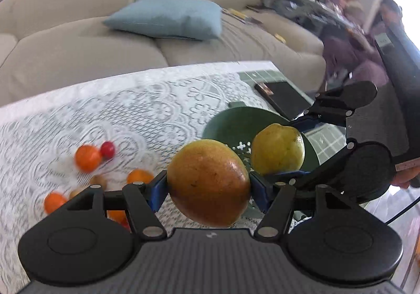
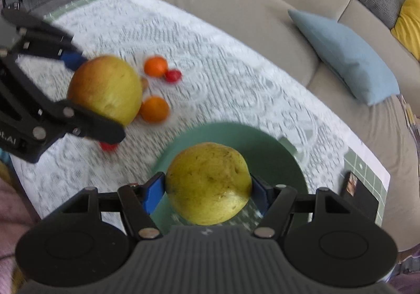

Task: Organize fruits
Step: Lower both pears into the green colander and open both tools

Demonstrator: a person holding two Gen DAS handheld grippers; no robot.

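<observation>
In the left wrist view, the left tool point(image 1: 208, 186) is pinching a reddish-yellow fruit point(image 1: 208, 182) above the desk point(image 1: 105, 115); oranges point(image 1: 88, 158) are lying loose. In the right wrist view, the right tool point(image 2: 207, 193) is gripping a yellow fruit point(image 2: 208, 182) over the green bowl point(image 2: 262, 142), apparently empty; sorting seems barely begun.

home living room: beige sofa point(image 1: 78, 31), cushions, lace tablecloth point(image 1: 118, 110).
</observation>
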